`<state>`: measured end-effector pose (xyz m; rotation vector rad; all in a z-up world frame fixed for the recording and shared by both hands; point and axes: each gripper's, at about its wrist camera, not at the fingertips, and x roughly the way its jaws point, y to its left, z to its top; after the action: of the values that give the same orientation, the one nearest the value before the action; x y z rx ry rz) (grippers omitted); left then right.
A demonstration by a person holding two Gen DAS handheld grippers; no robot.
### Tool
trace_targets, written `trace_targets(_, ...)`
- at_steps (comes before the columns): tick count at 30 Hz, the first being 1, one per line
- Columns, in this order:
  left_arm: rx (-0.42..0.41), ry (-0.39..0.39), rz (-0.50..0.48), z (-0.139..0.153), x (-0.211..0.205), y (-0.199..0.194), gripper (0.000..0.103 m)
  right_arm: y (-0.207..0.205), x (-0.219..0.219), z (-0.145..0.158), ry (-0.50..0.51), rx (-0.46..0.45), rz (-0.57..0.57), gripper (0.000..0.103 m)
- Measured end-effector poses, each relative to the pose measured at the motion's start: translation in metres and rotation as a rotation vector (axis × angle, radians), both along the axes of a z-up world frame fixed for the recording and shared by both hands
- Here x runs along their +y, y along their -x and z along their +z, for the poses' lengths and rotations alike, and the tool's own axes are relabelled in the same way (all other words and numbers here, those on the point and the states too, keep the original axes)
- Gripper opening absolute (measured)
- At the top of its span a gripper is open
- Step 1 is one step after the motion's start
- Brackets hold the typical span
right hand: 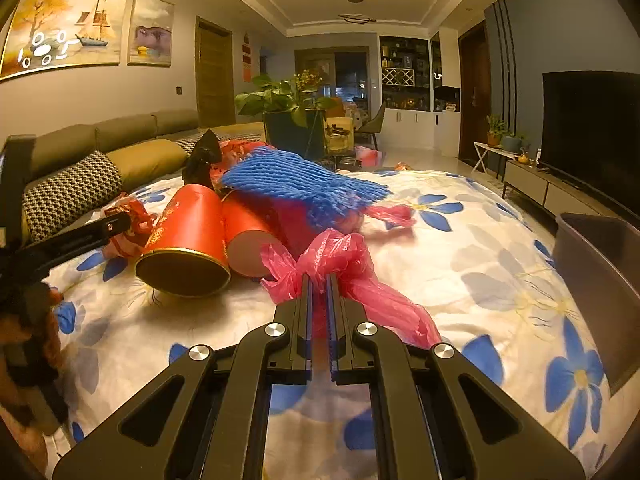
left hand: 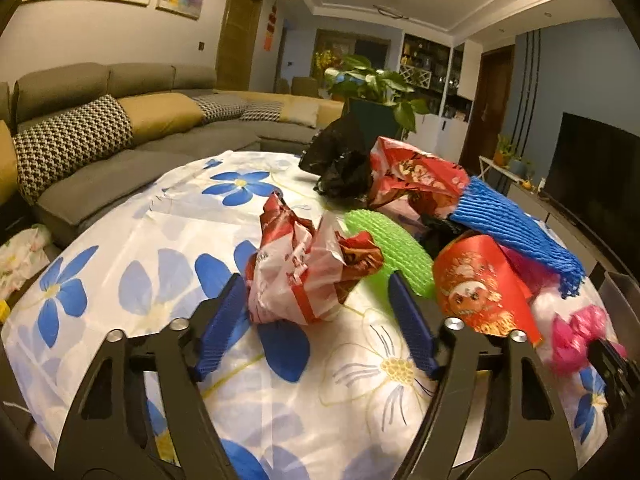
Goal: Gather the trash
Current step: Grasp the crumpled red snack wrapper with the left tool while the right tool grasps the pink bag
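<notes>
Our right hand-held gripper is clenched on the pink bag; next we carry it rightward to the grey bin, while our left hand-held gripper stands released around the crumpled wrapper.

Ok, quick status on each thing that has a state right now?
left tongs: open, straddling the red and white bag
red and white bag: crumpled, on the cloth
right tongs: shut on the pink bag
pink bag: gripped, crumpled
red can: lying on its side
bin: upright, open

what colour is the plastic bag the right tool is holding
Pink plastic bag, clearest in the right wrist view.
</notes>
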<state>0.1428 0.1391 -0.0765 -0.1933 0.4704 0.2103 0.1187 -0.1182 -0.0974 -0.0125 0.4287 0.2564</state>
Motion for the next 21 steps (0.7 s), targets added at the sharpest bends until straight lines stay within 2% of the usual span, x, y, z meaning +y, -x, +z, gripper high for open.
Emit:
trace_targets(3, 0.021, -0.017, -0.004, -0.002, 0.0, -0.009, 0.052, 0.003, -0.005, 0.003, -0.01, -0.002, -0.005, 0.007)
trace_targets(5, 0.058, 0.001, -0.023, -0.007, 0.002, -0.017, 0.033, 0.006, -0.005, 0.003, -0.013, -0.005, 0.0, 0.007)
trace_targets(8, 0.097, 0.05, -0.048, -0.014, 0.008, -0.026, 0.016, 0.007, -0.006, 0.005, -0.014, -0.012, 0.004, 0.007)
trace_targets(11, 0.091, 0.073, -0.069, -0.016, 0.01, -0.026, 0.006, 0.009, -0.008, 0.007, -0.019, -0.015, 0.006, 0.007)
trace_targets(18, 0.029, 0.069, -0.072, -0.003, 0.002, 0.002, 0.003, 0.014, -0.014, 0.014, -0.033, -0.034, -0.002, 0.007)
trace_targets(21, -0.017, 0.032, -0.069, 0.01, -0.008, 0.024, 0.003, 0.018, -0.018, 0.018, -0.035, -0.047, -0.01, 0.007)
